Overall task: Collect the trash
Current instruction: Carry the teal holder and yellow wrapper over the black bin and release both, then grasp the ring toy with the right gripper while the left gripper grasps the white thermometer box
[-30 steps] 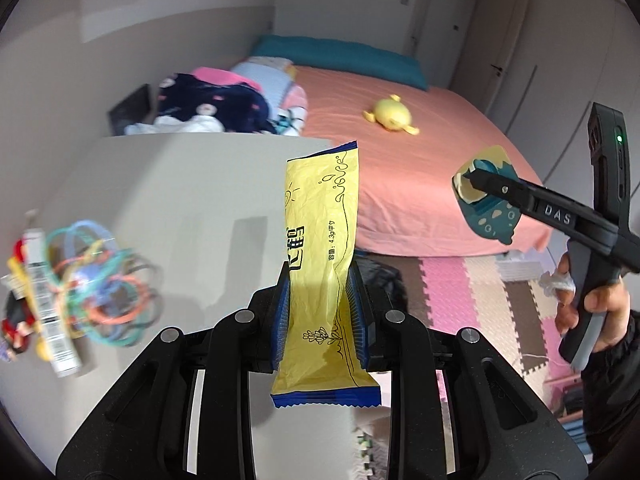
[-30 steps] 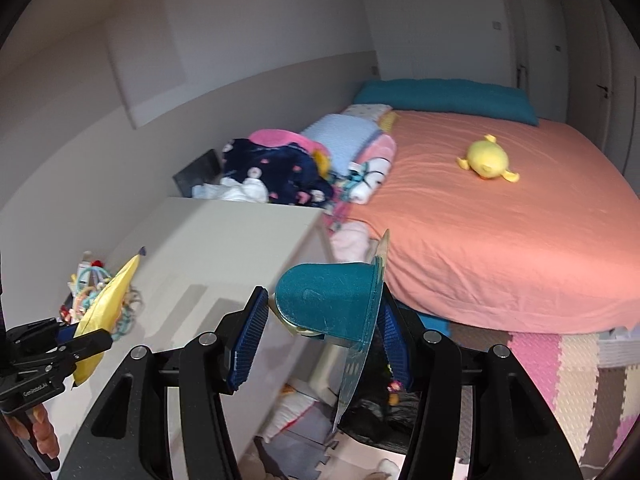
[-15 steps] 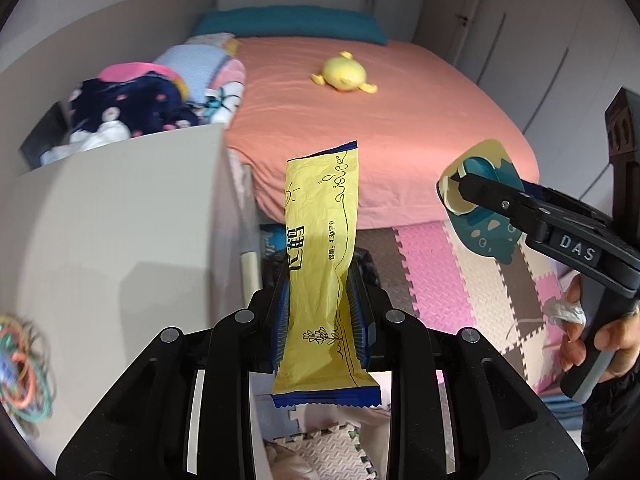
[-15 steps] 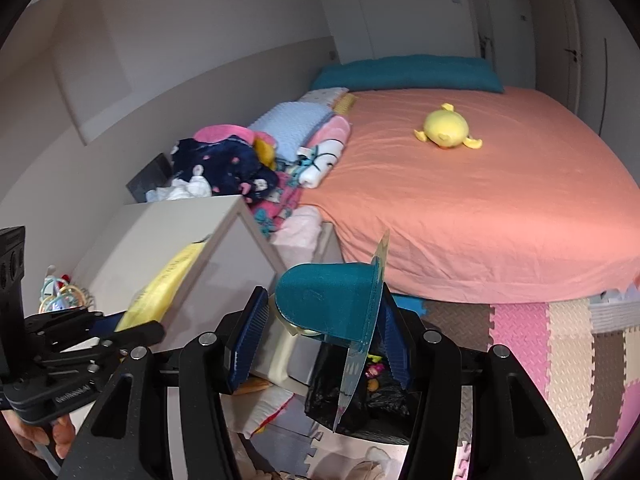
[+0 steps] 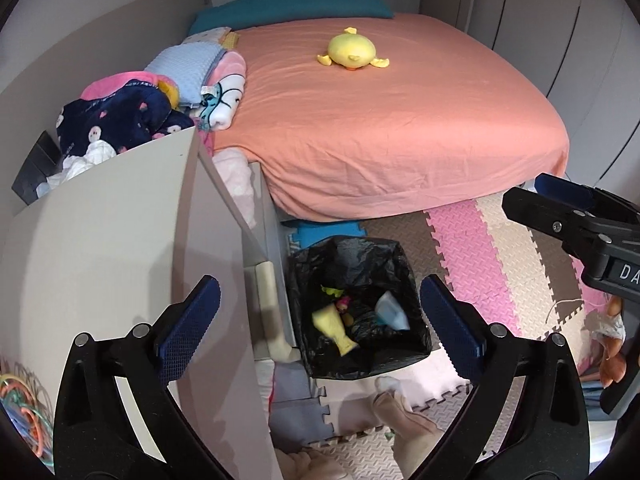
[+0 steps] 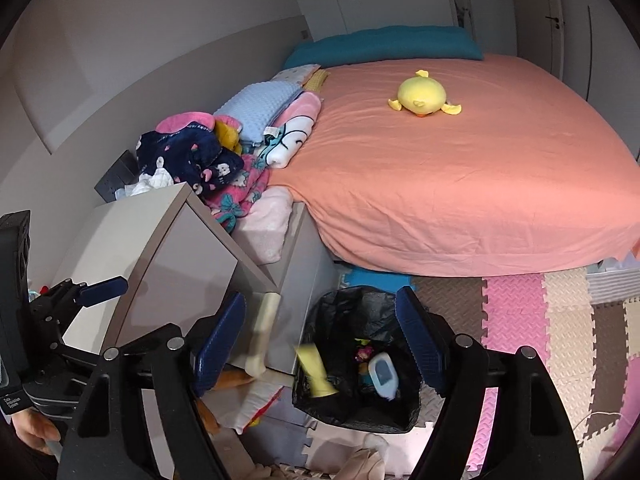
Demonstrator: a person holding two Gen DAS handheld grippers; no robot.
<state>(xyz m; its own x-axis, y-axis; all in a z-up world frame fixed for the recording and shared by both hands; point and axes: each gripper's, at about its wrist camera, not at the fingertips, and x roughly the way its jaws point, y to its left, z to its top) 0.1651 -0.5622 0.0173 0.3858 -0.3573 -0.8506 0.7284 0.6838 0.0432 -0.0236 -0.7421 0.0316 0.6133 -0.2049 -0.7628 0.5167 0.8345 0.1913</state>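
While both claws hang above the bin, the findings stand as follows.

Left claw: the left claw (image 5: 316, 322) is spread wide and carries nothing; the bin shows between its blue pads.
Right claw: the right claw (image 6: 320, 344) is likewise released and empty, poised over the same bin.
Bin: one trash bin (image 5: 320, 364) with a black liner stands on the floor mat, just right of the bench (image 5: 100, 260) and near the foot corner of the bed (image 5: 400, 120).
Trash located: the yellow wrapper (image 5: 334, 328) lies inside the bin at its left; in the right wrist view it is blurred, so whether it has settled cannot be told. The teal-and-white packet (image 5: 392, 312) lies inside at the right.
Handling, wrapper: judged light, thin and limp film, somewhat slick; best pinched across its flat width near one end.
Handling, packet: judged light, a stiffer card-like piece; best taken by an edge, flat faces against the pads.
Count, claws: two, both empty.
Count, named trash in bin: two, plus small coloured bits beneath, too small to number.
Count, bins: one.
Bench remainder: a tangle of coloured rubber bands (image 5: 18, 404) sits at the near left edge; whether it is trash cannot be judged.
Bed: one yellow plush duck (image 5: 352, 50) lies well apart from the work.
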